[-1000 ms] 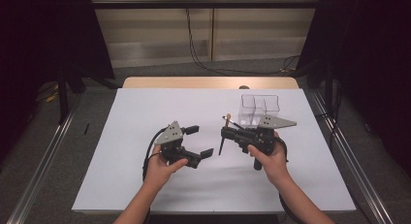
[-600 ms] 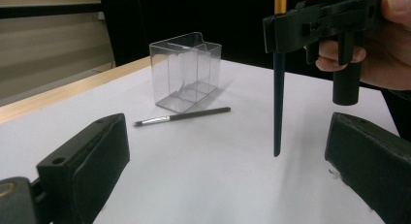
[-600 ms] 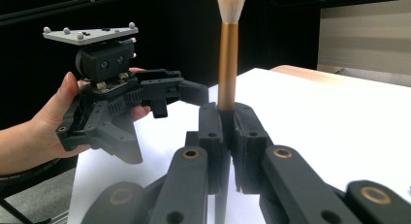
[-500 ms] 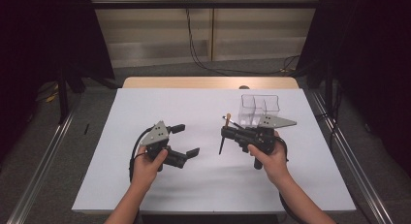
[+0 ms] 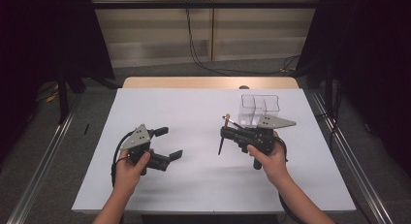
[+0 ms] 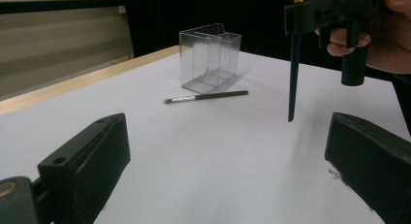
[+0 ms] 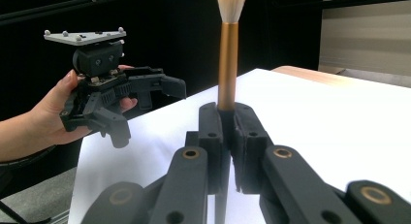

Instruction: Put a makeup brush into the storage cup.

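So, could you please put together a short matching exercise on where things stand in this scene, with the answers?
Things:
1. makeup brush
2. thin brush
3. clear organizer
4. left gripper

States:
A. jaws open, nothing between them
B. lying flat on the white table
C. clamped upright in the right gripper
D. standing empty on the table

Pairs: 1-C, 2-B, 3-D, 4-A
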### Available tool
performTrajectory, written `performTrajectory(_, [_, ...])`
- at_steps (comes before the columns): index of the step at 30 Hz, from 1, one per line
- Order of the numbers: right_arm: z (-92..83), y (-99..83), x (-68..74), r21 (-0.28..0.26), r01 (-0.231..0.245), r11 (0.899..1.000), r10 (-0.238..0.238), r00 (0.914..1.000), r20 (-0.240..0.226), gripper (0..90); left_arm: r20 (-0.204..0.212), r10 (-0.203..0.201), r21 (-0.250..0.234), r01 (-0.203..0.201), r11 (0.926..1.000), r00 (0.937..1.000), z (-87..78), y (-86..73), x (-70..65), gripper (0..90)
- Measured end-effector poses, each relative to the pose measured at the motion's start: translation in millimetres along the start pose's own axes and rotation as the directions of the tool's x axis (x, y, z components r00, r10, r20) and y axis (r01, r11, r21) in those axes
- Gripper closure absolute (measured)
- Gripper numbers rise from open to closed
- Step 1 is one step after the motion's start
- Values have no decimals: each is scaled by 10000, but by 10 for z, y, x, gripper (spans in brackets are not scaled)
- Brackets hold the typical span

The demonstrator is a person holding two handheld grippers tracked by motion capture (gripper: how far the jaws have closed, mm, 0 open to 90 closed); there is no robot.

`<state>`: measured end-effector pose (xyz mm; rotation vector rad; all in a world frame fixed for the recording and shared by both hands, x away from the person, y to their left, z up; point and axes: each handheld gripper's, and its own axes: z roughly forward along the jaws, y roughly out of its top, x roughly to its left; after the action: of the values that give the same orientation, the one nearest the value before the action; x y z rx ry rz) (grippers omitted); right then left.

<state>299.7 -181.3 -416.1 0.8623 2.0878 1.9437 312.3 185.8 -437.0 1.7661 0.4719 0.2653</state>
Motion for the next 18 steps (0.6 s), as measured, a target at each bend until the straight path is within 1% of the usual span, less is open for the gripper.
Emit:
performTrajectory(8, [7,-7,-4,21,-17,10000,17,10000,33,840,-382,-198,-67,195,9998,9991,-195,-71,52,24])
performTrajectory(10, [4,-6,-5,14,-29,10000,29,10000,23,840,-378,-224,-130,220,9997,9990,-227,-81,57,24])
performTrajectory(13, [-3,-5,-7,27,6,10000,-6,10000,59,840,-430,-131,-26,130,9999,9990,-275,-98,52,24])
performTrajectory(18, [-16,-7,-24,35,-17,10000,16,10000,97,840,-512,-195,1,196,9998,9985,-363,-133,41,24])
